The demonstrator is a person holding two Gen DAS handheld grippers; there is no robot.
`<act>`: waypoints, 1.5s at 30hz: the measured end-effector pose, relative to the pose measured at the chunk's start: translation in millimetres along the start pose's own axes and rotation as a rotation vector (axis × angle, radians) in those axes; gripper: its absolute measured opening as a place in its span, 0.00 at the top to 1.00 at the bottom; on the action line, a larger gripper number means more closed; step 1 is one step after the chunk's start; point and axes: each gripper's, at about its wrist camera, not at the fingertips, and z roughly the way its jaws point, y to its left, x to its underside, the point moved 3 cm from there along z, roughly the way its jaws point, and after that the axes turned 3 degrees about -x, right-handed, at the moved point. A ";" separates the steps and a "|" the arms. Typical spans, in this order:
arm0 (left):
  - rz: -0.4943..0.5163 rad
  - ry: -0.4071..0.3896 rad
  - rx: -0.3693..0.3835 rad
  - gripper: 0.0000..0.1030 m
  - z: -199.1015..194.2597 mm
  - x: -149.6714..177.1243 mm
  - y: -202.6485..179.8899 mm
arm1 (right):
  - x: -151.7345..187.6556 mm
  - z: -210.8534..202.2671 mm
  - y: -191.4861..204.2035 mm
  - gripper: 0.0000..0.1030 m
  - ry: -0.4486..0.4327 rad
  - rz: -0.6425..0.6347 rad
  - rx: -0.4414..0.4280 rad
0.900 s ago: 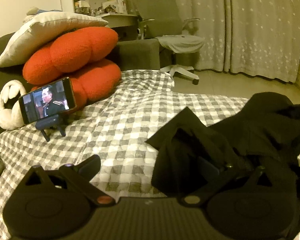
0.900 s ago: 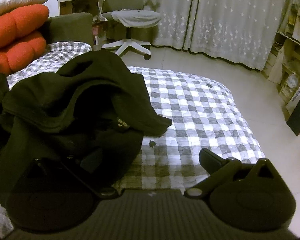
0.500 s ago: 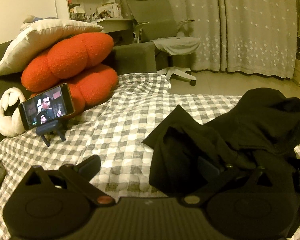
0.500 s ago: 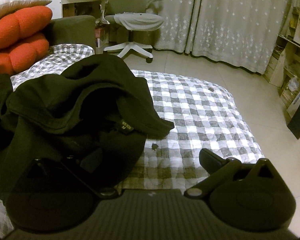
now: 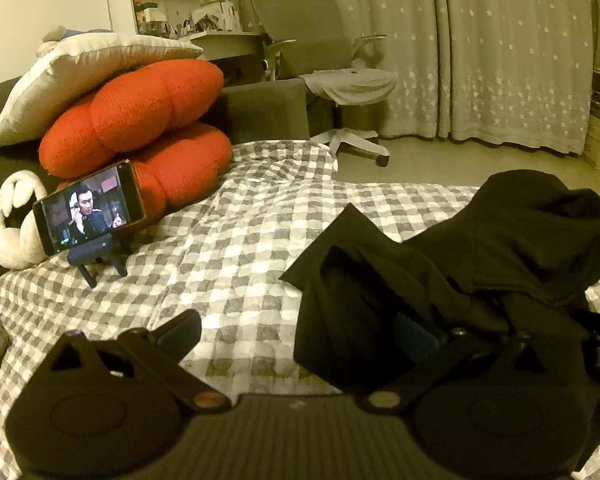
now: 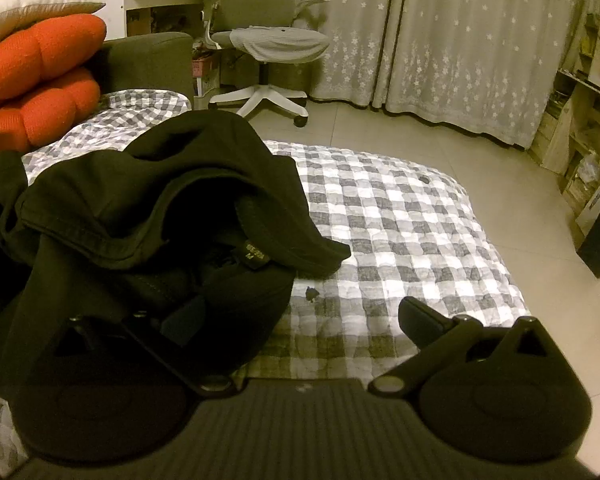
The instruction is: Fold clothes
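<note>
With both our left gripper [image 5: 298, 334] and right gripper [image 6: 300, 320] wide open and holding nothing, we should pinch the crumpled black top [image 6: 152, 216] on the bed [image 6: 400, 220] by its edges and spread it flat.

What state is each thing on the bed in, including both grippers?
black garment: crumpled heap, unfolded
left gripper: open, one finger against the garment
right gripper: open, one finger against the garment
phone: propped on a stand, screen lit
checked bedcover: spread out, wrinkled
</note>
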 end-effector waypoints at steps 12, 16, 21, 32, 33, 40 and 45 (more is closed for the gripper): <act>-0.012 0.010 0.043 0.00 -2.4 1.4 2.0 | 0.6 -0.3 -1.0 0.00 -0.007 0.006 -0.010; 0.010 0.000 0.075 0.01 -6.1 2.0 -1.1 | 0.8 -1.8 -1.4 0.00 -0.031 0.012 -0.022; 0.000 -0.010 0.121 0.01 -9.4 1.5 -0.7 | 0.5 -2.1 -1.2 0.00 -0.048 0.003 -0.002; -0.033 -0.016 0.216 0.01 -15.5 2.8 2.4 | -2.2 -6.3 2.8 0.01 -0.087 -0.013 -0.029; -0.027 -0.019 0.222 0.01 -16.9 3.1 0.7 | -2.2 -6.9 3.6 0.02 -0.090 -0.018 -0.032; -0.005 -0.037 0.229 0.01 -20.6 2.7 -1.4 | -2.2 -6.6 1.2 0.34 -0.089 -0.005 -0.048; 0.006 -0.052 0.218 0.01 -22.5 2.1 -0.6 | -2.8 -8.9 2.4 0.41 -0.097 0.000 -0.066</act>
